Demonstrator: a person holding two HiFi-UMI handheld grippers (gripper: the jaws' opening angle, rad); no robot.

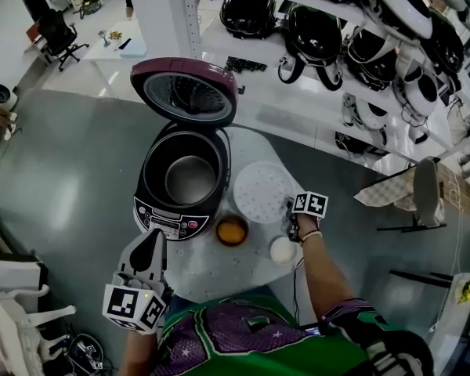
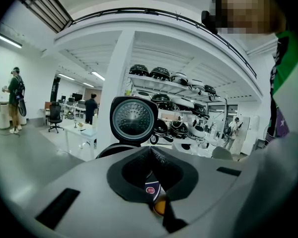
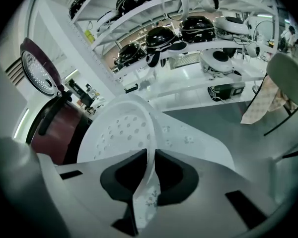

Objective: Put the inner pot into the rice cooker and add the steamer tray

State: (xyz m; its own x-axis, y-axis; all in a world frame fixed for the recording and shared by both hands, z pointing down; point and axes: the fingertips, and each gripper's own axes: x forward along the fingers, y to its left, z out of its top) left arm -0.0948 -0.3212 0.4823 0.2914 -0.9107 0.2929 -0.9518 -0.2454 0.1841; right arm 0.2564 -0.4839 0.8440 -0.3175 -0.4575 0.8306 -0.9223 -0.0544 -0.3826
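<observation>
The rice cooker (image 1: 180,182) stands open on the small round table (image 1: 211,269), its purple lid (image 1: 184,91) raised and the metal inner pot (image 1: 190,178) sitting inside. Right of it lies the white perforated steamer tray (image 1: 262,190). My right gripper (image 1: 290,214) is at the tray's near right rim. In the right gripper view the tray (image 3: 121,133) rim runs between the jaws, and the right gripper (image 3: 150,167) is shut on it. My left gripper (image 1: 150,245) hovers low in front of the cooker, shut and empty. The left gripper (image 2: 150,155) faces the lid (image 2: 133,119).
An orange bowl (image 1: 232,230) and a white cup (image 1: 283,250) sit on the table's front edge near the tray. Shelves (image 1: 337,37) full of rice cookers run behind the table. A chair (image 1: 427,186) draped with cloth stands at the right.
</observation>
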